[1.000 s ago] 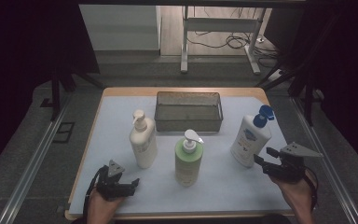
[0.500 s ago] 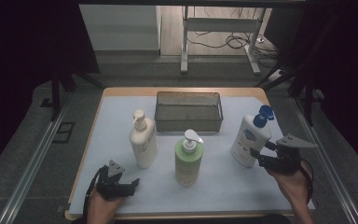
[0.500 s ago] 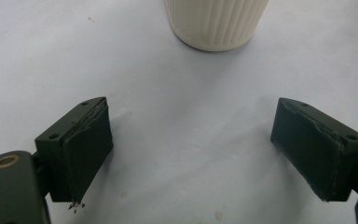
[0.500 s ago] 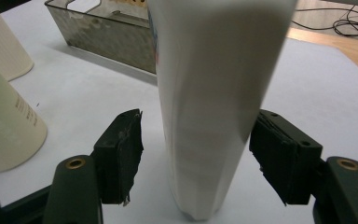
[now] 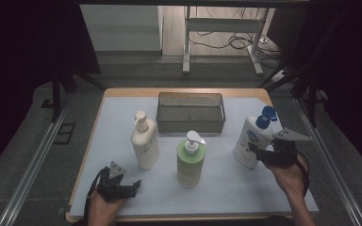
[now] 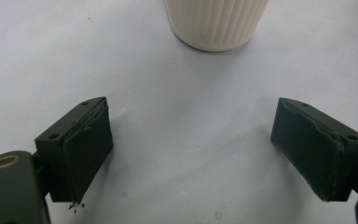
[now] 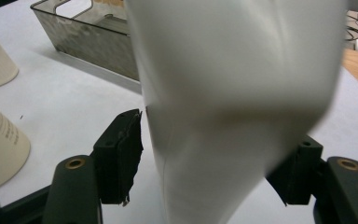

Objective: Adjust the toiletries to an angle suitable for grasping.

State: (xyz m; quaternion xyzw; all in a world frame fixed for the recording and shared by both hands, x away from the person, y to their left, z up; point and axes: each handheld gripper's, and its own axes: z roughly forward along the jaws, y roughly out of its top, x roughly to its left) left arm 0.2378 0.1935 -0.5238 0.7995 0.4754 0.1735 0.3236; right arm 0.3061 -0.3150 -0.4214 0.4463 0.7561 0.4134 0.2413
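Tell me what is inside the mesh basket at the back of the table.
The mesh basket holds nothing visible: its bare bottom shows in the high view. The strip along its near wall is partly screened by the mesh, so something flat there cannot be ruled out.

Nothing here I can actually read.
The white bottle with the blue cap (image 5: 250, 141) carries a blue label patch, and the cream pump bottle (image 5: 144, 143) beside my jaws in the right gripper view has rows of small grey print (image 7: 4, 126), but all of it is too small and blurred to make out.
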